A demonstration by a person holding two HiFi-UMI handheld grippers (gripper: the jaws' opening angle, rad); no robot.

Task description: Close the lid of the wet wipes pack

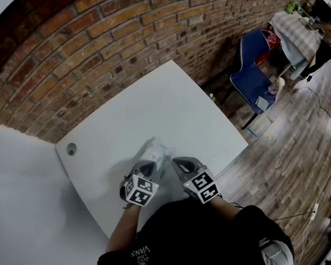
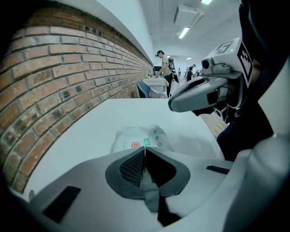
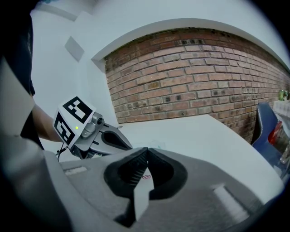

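The wet wipes pack (image 1: 156,153) is white with small green and red print and lies flat on the white table (image 1: 151,107), near its front edge. I cannot tell how its lid stands. My left gripper (image 1: 146,170) hovers just short of the pack's near left side, jaws shut and empty. In the left gripper view the pack (image 2: 141,137) lies right beyond the closed tips of the left gripper (image 2: 145,150). My right gripper (image 1: 178,165) is at the pack's near right side, also shut. From the right gripper (image 3: 146,152) only a sliver of the pack (image 3: 157,146) shows.
A brick wall (image 1: 114,34) runs behind the table. A round cable hole (image 1: 71,149) sits at the table's left corner. To the right are a blue chair (image 1: 255,75), wooden floor (image 1: 290,145) and a far table with people (image 1: 304,29).
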